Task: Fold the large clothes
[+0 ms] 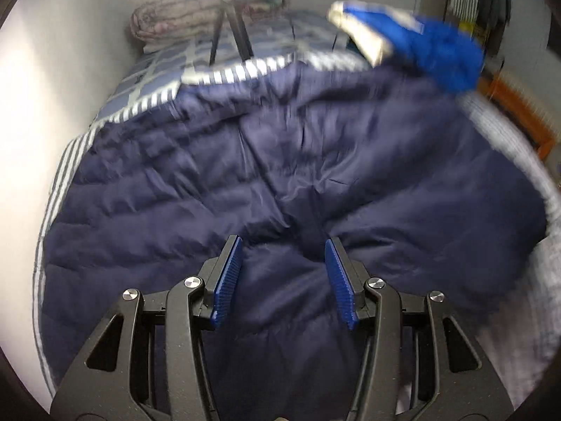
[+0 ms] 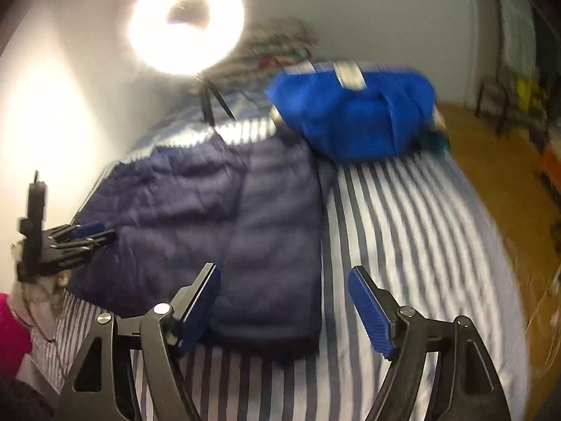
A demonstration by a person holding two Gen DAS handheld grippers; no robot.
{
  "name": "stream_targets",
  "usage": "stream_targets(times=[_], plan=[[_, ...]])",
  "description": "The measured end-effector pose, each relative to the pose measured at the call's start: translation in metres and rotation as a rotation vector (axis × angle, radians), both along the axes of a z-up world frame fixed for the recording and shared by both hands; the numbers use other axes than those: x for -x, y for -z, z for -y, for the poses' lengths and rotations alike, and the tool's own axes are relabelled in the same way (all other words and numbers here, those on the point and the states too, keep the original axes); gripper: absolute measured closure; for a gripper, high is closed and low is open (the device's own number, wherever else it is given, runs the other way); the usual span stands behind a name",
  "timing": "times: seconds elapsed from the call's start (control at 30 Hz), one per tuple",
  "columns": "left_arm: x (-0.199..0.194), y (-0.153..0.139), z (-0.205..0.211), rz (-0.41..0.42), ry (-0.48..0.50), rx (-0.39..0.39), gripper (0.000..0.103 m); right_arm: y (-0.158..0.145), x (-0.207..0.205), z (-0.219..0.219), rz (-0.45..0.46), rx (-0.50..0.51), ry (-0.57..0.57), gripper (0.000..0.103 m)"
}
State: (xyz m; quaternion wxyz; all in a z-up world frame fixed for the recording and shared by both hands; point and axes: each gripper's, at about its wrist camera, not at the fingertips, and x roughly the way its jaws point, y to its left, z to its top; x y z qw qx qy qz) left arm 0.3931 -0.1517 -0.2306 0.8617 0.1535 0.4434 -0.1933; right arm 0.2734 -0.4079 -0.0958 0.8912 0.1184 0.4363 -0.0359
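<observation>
A dark navy puffer jacket (image 1: pixel 280 182) lies spread on the striped bed and fills the left wrist view; in the right wrist view the jacket (image 2: pixel 217 217) lies left of centre, its straight edge running down the middle. My left gripper (image 1: pixel 283 245) is open, low over the jacket, with puffy fabric bulging between its fingers; it also shows at the jacket's left edge in the right wrist view (image 2: pixel 94 233). My right gripper (image 2: pixel 284 275) is open and empty, above the jacket's near right corner.
A bright blue garment (image 2: pixel 354 115) with a grey strap lies at the far end of the striped bedsheet (image 2: pixel 403 231); it also shows in the left wrist view (image 1: pixel 441 52). A ring light (image 2: pixel 186 21) on a stand and folded blankets (image 1: pixel 210 14) stand by the wall. Wooden floor (image 2: pixel 491 161) lies right.
</observation>
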Motion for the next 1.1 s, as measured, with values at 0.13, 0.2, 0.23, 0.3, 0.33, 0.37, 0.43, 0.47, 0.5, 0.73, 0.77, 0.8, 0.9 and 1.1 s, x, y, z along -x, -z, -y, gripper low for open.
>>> stream_targets(times=[0.13, 0.2, 0.23, 0.3, 0.33, 0.37, 0.43, 0.47, 0.5, 0.73, 0.77, 0.8, 0.9, 1.1], plan=[[0.001, 0.018, 0.000, 0.016, -0.021, 0.007, 0.052, 0.028, 0.012, 0.009, -0.029, -0.050, 0.086, 0.023], [-0.001, 0.010, -0.005, -0.009, -0.059, 0.017, 0.052, 0.040, 0.015, 0.009, -0.062, -0.062, 0.091, 0.020], [0.000, 0.003, -0.009, -0.004, -0.076, 0.028, 0.052, 0.046, 0.015, 0.008, -0.072, -0.079, 0.090, 0.017], [0.009, -0.015, -0.017, 0.009, -0.089, 0.078, 0.052, 0.056, 0.016, 0.008, -0.088, -0.143, 0.091, 0.012], [0.017, -0.025, -0.021, 0.015, -0.087, 0.098, 0.052, 0.059, 0.016, 0.008, -0.092, -0.169, 0.094, 0.012], [0.025, -0.033, -0.024, 0.024, -0.087, 0.109, 0.052, 0.064, 0.016, 0.010, -0.096, -0.218, 0.098, 0.012], [0.038, -0.039, -0.029, 0.032, -0.095, 0.132, 0.052, 0.072, 0.014, 0.013, -0.097, -0.305, 0.118, 0.012], [0.042, -0.037, -0.031, 0.017, -0.104, 0.151, 0.052, 0.076, 0.013, 0.013, -0.094, -0.336, 0.129, 0.012], [0.044, -0.033, -0.034, -0.001, -0.111, 0.163, 0.052, 0.079, 0.011, 0.014, -0.093, -0.365, 0.144, 0.012], [0.044, 0.013, -0.025, -0.064, -0.156, 0.135, 0.052, 0.097, -0.001, 0.022, -0.075, -0.491, 0.304, 0.021], [0.044, 0.008, -0.026, -0.076, -0.163, 0.141, 0.052, 0.096, -0.004, 0.022, -0.078, -0.477, 0.310, 0.031], [0.046, 0.002, -0.030, -0.092, -0.172, 0.163, 0.052, 0.095, -0.009, 0.021, -0.089, -0.459, 0.303, 0.057], [0.058, -0.030, -0.050, -0.088, -0.199, 0.247, 0.052, 0.076, -0.019, 0.007, -0.101, -0.343, 0.249, 0.082], [0.099, -0.096, -0.113, 0.032, -0.267, 0.346, 0.052, 0.013, -0.025, -0.030, -0.013, -0.102, 0.141, 0.091]])
